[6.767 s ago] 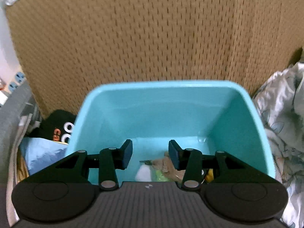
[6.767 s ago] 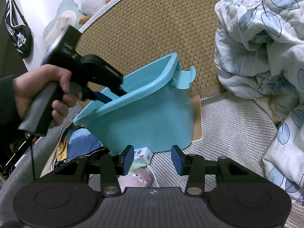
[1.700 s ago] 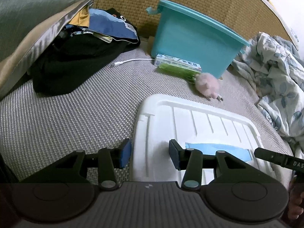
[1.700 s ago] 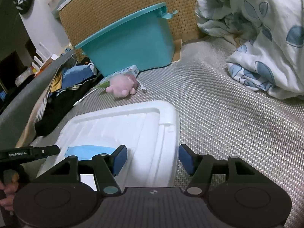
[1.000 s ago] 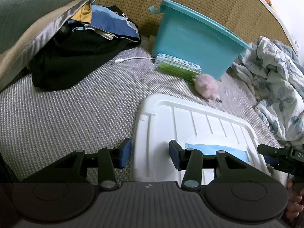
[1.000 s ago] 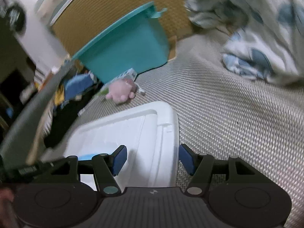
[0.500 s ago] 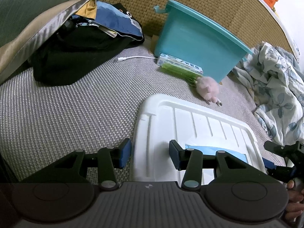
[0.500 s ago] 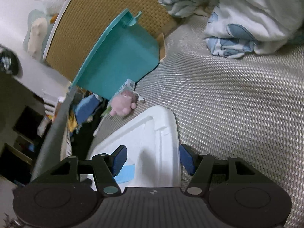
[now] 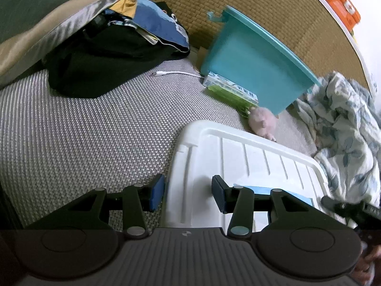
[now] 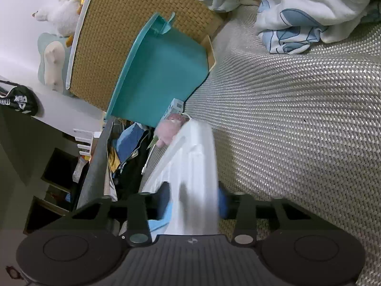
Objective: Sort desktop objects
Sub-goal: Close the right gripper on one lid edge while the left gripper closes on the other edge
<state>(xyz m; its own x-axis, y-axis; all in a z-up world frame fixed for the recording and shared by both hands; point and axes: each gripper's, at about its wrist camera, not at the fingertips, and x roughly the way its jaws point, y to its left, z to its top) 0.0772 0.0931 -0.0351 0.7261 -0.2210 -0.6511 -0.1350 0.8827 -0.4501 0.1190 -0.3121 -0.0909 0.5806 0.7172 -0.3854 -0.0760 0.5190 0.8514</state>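
Observation:
A white plastic lid (image 9: 250,157) with a blue label (image 9: 262,189) lies on the grey woven mat. My left gripper (image 9: 188,196) is open, its fingers straddling the lid's near left edge. In the right wrist view the lid (image 10: 193,157) looks blurred and fills the gap of my right gripper (image 10: 194,202), whose fingers press on its right edge. Behind the lid are a pink plush toy (image 9: 262,124), a green-and-white box (image 9: 228,90) and the teal bin (image 9: 250,59). A hand holds the right gripper (image 9: 345,208) at the lid's far side.
A black bag with blue clothes (image 9: 107,59) and a grey pillow (image 9: 47,31) sit at the left. A white cable (image 9: 173,72) lies by the bin. A leaf-print blanket (image 9: 345,131) is bunched at the right. A woven board (image 9: 262,7) stands behind.
My right gripper's fingers have narrowed onto the lid's edge and its view has rolled sharply. The left gripper has kept its place, still open at the lid's left edge.

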